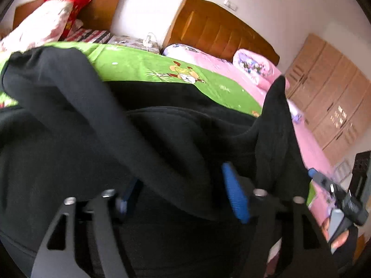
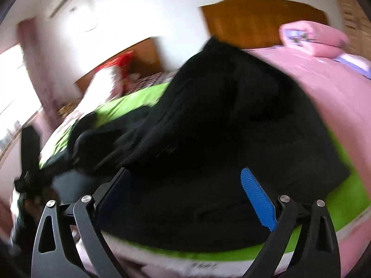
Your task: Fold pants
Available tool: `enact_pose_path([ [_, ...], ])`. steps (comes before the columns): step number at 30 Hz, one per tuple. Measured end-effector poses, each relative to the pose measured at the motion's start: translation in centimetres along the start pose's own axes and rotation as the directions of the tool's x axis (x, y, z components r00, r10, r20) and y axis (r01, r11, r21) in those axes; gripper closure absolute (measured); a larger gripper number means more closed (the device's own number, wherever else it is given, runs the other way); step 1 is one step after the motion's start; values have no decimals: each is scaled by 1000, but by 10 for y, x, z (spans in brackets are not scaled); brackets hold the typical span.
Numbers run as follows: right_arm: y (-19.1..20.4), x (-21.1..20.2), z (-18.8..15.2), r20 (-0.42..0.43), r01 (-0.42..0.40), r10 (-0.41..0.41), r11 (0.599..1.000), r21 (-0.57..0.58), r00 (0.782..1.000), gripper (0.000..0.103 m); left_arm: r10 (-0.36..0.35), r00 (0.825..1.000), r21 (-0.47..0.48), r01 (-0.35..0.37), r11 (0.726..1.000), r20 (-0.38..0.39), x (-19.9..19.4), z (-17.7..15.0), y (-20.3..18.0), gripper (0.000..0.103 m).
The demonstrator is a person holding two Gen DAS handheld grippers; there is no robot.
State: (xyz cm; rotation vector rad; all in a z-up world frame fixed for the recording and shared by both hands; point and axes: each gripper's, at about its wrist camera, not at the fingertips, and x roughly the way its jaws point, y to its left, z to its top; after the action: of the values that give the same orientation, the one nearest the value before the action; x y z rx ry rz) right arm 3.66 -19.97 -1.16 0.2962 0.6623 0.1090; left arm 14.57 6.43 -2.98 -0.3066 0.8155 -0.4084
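Observation:
The black pants [image 1: 143, 134] lie rumpled on a green sheet [image 1: 143, 62] over the bed. In the left wrist view one leg drapes across from upper left down between my left gripper's [image 1: 178, 185] blue pads [image 1: 234, 194]; the jaws stand wide apart with cloth between them. A raised fold of the pants [image 1: 278, 115] stands at the right, beside my right gripper [image 1: 324, 180] at the frame's right edge. In the blurred right wrist view the pants [image 2: 227, 120] fill the middle, and my right gripper [image 2: 185, 185] is wide open just above them, its blue pad [image 2: 257, 199] clear of the cloth.
A pink sheet [image 1: 306, 143] covers the bed's right side, with pink folded bedding [image 1: 255, 67] by a wooden headboard [image 1: 218, 30]. A second bed with a floral quilt [image 1: 44, 23] stands at the left. Wooden cabinets [image 1: 331, 102] line the right wall.

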Motion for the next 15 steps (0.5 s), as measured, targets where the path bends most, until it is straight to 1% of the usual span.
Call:
enact_pose_path([
  [1,-1,4,17,12,36,-37,999,33,999,9,-6,1000,-21,6,1000,3,0,0,4,22],
  [3,3,12,43,21,93,-95,992,88,995,8,-6,1000,-47,6,999,3,-1,-4,9,22],
  [4,13,22,59,21,137,-141,985,108,990,6,-15,1000,-69,15,998,-2,0,-4,13,22],
  [6,35,40,80,15,226,-229,969,103,973,6,-18,1000,-81,19,997,7,-3,-3,14,21],
  [8,74,84,105,14,373,-373,928,11,928,6,-21,1000,-83,21,996,3,-5,-4,16,21],
  [10,105,121,117,4,489,-492,863,-126,870,6,-13,1000,-83,14,996,5,-8,-8,15,21],
  [11,123,144,117,22,553,-563,803,-223,826,6,-12,1000,-84,12,996,6,-10,-9,15,21],
  [12,129,156,114,36,591,-606,759,-273,795,6,-14,1000,-84,14,996,6,-10,-9,15,21],
  [13,139,177,107,45,648,-678,677,-349,734,6,-14,1000,-84,15,996,8,-10,-9,16,21],
  [14,138,188,98,40,664,-710,636,-394,703,7,-12,1000,-83,12,996,11,-11,-9,16,20],
  [15,135,194,89,40,666,-725,609,-431,688,7,-12,1000,-81,13,997,13,-11,-9,16,20],
])
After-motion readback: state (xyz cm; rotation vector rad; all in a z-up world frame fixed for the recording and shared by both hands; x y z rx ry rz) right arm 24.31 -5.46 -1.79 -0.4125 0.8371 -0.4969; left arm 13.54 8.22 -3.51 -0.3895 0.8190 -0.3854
